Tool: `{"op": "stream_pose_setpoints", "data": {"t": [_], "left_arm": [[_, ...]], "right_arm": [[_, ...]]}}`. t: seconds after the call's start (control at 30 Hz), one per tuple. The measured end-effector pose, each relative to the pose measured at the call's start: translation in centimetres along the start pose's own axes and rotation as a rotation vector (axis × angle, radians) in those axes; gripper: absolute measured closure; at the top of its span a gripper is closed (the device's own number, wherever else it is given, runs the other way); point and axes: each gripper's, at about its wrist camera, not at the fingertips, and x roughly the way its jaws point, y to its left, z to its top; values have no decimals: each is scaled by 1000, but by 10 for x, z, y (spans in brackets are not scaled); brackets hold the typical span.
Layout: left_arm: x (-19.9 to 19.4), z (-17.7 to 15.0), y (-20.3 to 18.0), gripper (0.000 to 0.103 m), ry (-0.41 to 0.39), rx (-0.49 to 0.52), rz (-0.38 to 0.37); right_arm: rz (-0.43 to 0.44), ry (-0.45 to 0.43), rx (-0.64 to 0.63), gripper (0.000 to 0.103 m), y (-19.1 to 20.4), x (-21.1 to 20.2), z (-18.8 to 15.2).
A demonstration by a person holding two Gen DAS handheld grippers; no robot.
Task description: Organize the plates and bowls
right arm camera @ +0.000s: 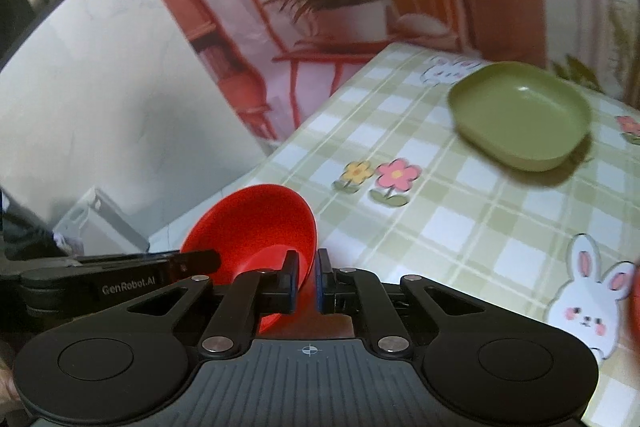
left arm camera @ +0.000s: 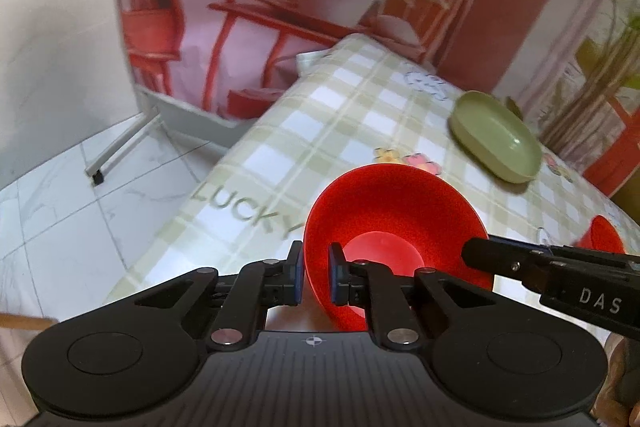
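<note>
Bowl work, two-handed: the red bowl (left arm camera: 394, 235), low and centre in the left wrist view, is pinched at opposite sides of its rim, the left gripper (left arm camera: 315, 277) clamped on the near-left wall and the right gripper (right arm camera: 307, 281) clamped on the right wall. It looks tilted and lifted off the checked tablecloth (right arm camera: 460, 219). The green dish (right arm camera: 520, 115) sits at upper right, well apart. To carry well, I judge both hands should travel together and level, so the thin rim neither twists nor slips.

Both my wrist cams look steeply down along their fingers, close over the table (left arm camera: 352, 99); both share red bowl (left arm camera: 394, 227), green dish (right arm camera: 520, 115).
</note>
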Motion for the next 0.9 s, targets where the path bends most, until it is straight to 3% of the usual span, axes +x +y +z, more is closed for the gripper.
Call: {"op": "stream_pose_setpoints", "data": {"t": [0.43,0.9], "left_arm": [[1,26,-105,90,-39,219,-88],[25,17,-216,90,-25,395,-244]], "right_arm": [[-106,-195,206,95,-80,-74,-2],[-243,-335,415,95,-175,-140,-29]]}}
